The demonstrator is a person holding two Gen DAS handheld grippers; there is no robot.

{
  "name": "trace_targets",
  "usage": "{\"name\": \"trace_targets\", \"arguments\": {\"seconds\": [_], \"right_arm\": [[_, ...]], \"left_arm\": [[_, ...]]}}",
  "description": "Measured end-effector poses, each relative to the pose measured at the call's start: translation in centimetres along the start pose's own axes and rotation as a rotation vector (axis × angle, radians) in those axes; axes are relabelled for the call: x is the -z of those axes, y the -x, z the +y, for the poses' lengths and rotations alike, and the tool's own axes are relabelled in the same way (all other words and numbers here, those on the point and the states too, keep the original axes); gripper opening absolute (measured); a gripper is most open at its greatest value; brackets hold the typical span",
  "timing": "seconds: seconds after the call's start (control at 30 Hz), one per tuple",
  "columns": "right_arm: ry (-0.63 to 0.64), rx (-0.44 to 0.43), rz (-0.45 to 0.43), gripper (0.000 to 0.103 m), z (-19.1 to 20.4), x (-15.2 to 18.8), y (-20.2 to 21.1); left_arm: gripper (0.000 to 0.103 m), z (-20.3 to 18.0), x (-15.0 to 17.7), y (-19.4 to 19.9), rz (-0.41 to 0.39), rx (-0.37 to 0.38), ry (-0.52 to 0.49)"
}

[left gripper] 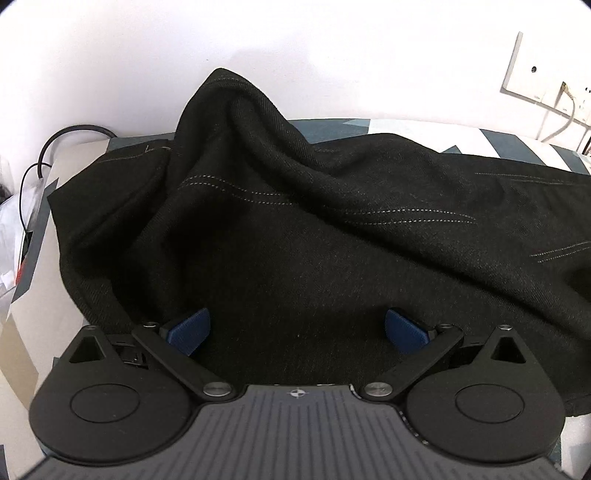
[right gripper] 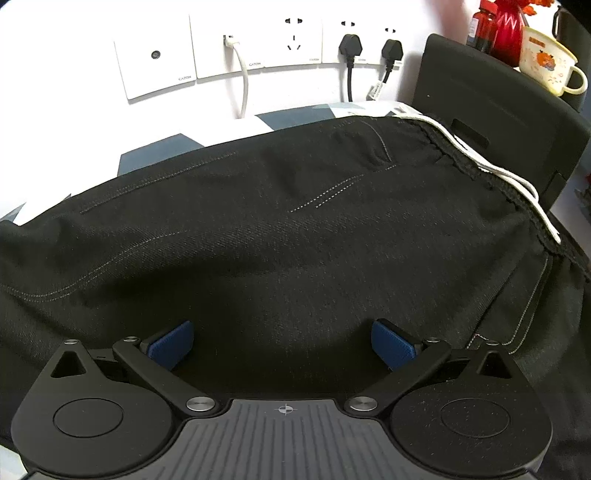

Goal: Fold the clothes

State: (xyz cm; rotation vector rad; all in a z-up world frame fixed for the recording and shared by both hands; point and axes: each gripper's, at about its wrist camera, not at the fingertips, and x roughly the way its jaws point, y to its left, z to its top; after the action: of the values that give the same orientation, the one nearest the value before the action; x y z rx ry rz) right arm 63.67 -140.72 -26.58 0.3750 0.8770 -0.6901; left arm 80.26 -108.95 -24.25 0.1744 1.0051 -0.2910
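From the left wrist we see our left tool (left gripper: 297,330) spread wide over rumpled black trousers (left gripper: 295,229) on the patterned worktop (left gripper: 406,127); from the right wrist, our right tool (right gripper: 282,343) likewise spread, gripping nothing, above the trousers' flatter waistband (right gripper: 491,177) end.

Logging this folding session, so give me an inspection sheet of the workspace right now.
Surface: table with blue-and-white patterned cover.
Job's things: black trousers spread out; one part bunched up; white drawstring at waistband.
Clutter: black case, cup, red bottle.
Grippers: left gripper open, right gripper open, both over fabric.
Cables: black wire; white cable, two black plugs.
Surroundings: white wall, sockets.
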Motion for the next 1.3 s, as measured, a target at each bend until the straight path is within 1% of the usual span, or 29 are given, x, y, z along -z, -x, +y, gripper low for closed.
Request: {"name": "trace_targets", "arguments": {"seconds": [0.07,0.17,0.3,0.4,0.43,0.5,0.57,0.6,0.63,0.67,0.73,0.77,0.8,0.87,0.9,0.97,1.07,1.13,1.2,1.23,1.3], "right_arm": [[0.005,-0.004,-0.008,0.102,0.0,0.2,0.1],[0.005,-0.005,-0.014,0.102,-0.1,0.3,0.2],[0.004,-0.005,-0.018,0.102,-0.1,0.5,0.4],[0.004,-0.004,-0.017,0.102,-0.1,0.7,0.4],[0.002,-0.003,-0.013,0.102,-0.1,0.6,0.4],[0.0,-0.004,-0.001,0.102,0.0,0.6,0.5],[0.006,-0.011,0.009,0.102,0.0,0.6,0.5],[0.009,-0.019,0.015,0.102,0.0,0.6,0.6],[0.011,-0.03,0.021,0.102,0.1,0.6,0.7],[0.008,-0.048,0.026,0.102,0.1,0.7,0.9],[-0.009,-0.096,0.031,0.102,0.0,0.9,1.5],[-0.02,-0.122,0.032,0.102,0.0,1.0,1.8],[-0.032,-0.148,0.032,0.102,0.1,1.2,2.1],[-0.035,-0.169,0.031,0.102,0.7,1.6,2.4],[-0.035,-0.175,0.031,0.102,1.1,1.7,2.5],[-0.02,-0.19,0.032,0.102,2.1,1.9,2.6],[-0.009,-0.205,0.024,0.102,3.4,1.9,2.9],[-0.001,-0.233,0.019,0.102,4.0,1.8,3.4],[0.018,-0.249,0.012,0.102,4.3,1.6,3.7],[0.027,-0.236,0.007,0.102,4.4,1.5,3.7],[0.039,-0.198,0.005,0.102,4.5,1.5,3.4]], "left_arm": [[0.103,0.1,-0.2,-0.1,0.006,0.0,0.006],[0.103,0.1,-0.2,-0.3,-0.007,0.005,-0.001],[0.103,0.2,0.6,-0.2,-0.077,0.026,-0.024],[0.103,0.5,1.5,0.1,-0.124,0.051,-0.059],[0.103,0.7,1.6,0.2,-0.126,0.058,-0.07],[0.103,1.0,1.3,0.2,-0.104,0.062,-0.09],[0.101,1.1,0.8,0.4,-0.078,0.036,-0.096],[0.093,1.4,0.8,0.8,-0.071,0.017,-0.086],[0.088,1.8,0.9,1.4,-0.073,0.01,-0.066],[0.086,2.3,1.1,2.1,-0.082,0.015,-0.035],[0.086,4.1,2.0,3.7,-0.132,0.067,0.065],[0.086,4.9,2.5,4.1,-0.15,0.071,0.107],[0.086,5.6,2.8,4.4,-0.157,0.053,0.144],[0.086,7.1,3.5,4.8,-0.171,0.018,0.217],[0.086,7.7,3.7,4.7,-0.165,0.012,0.25],[0.085,8.4,3.4,3.9,-0.12,0.026,0.298],[0.084,8.3,2.8,4.2,-0.124,-0.003,0.33],[0.085,8.3,2.6,5.0,-0.142,-0.019,0.346],[0.095,8.4,2.5,5.7,-0.164,-0.048,0.346],[0.095,8.5,2.5,5.7,-0.169,-0.068,0.333],[0.095,8.1,2.0,4.9,-0.152,-0.092,0.256]]}}
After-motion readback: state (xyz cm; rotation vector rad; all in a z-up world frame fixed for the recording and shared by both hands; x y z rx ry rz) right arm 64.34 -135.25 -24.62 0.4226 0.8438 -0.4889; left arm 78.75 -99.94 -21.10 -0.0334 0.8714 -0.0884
